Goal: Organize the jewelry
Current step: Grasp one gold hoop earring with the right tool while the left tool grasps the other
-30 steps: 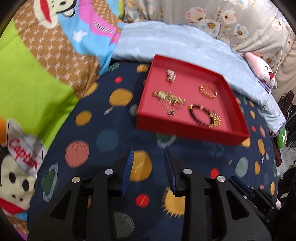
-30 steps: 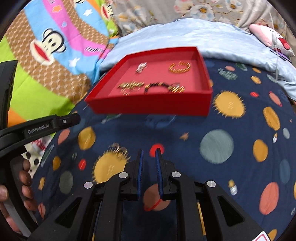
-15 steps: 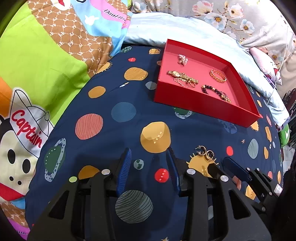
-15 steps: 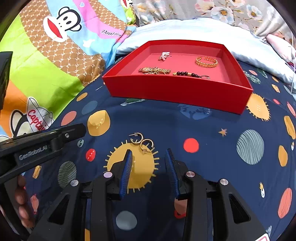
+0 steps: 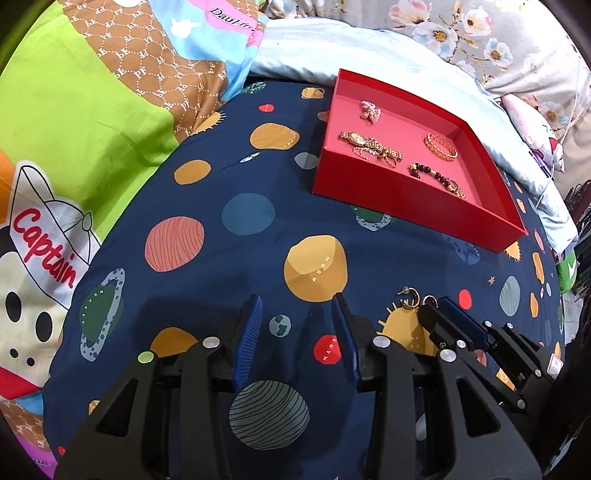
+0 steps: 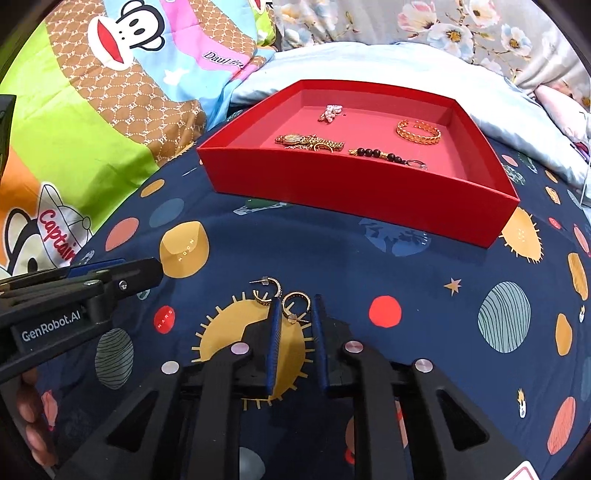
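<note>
Two gold hoop earrings (image 6: 284, 295) lie on the navy planet-print bedsheet. My right gripper (image 6: 295, 301) is open, low over the sheet, with one hoop (image 6: 295, 304) between its fingertips and the other (image 6: 266, 291) just left of them. The earrings also show in the left wrist view (image 5: 415, 297), by the right gripper's tip (image 5: 430, 314). My left gripper (image 5: 297, 304) is open and empty above the sheet. A red tray (image 6: 354, 188) farther back holds a gold watch (image 6: 308, 142), a bead bracelet (image 6: 384, 155), a gold bangle (image 6: 419, 131) and a pale pink piece (image 6: 330, 110).
A bright cartoon monkey blanket (image 5: 92, 110) lies to the left. A light blue pillow (image 6: 369, 62) and floral fabric (image 6: 443, 29) sit behind the tray. The left gripper's body (image 6: 74, 295) reaches in at the left of the right wrist view.
Both grippers came down and back from the tray toward the earrings. The right gripper opened from nearly shut and now straddles one hoop.
</note>
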Demonstrator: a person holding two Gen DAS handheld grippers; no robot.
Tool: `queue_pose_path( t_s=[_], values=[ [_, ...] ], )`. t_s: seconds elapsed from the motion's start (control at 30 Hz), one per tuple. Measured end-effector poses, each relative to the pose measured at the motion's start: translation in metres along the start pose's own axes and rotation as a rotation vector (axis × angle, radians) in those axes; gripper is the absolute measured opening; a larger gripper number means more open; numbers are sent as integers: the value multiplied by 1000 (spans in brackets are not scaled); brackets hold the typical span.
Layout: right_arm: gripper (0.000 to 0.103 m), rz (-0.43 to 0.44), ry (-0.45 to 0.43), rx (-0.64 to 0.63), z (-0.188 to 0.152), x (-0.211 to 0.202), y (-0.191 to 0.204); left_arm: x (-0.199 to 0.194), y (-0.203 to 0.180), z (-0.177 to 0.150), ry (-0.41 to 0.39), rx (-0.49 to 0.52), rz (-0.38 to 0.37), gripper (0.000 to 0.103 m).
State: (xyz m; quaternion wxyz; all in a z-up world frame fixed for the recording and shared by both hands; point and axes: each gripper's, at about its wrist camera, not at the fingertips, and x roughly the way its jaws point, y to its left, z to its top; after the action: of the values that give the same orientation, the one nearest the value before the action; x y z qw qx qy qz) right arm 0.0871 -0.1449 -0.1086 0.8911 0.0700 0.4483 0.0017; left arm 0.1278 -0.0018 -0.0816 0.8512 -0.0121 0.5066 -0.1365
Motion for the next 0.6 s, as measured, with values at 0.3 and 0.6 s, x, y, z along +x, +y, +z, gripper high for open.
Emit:
queue_pose_path(
  t_s=[0.3,0.6],
  values=[
    [15,-4,-5,69,-5,-10,-20,1,-17,0,3,28,-27,38],
    [15,-26,-5,125,-10,-19,-47,15,-54,0,21,90,-57,38]
  ],
)
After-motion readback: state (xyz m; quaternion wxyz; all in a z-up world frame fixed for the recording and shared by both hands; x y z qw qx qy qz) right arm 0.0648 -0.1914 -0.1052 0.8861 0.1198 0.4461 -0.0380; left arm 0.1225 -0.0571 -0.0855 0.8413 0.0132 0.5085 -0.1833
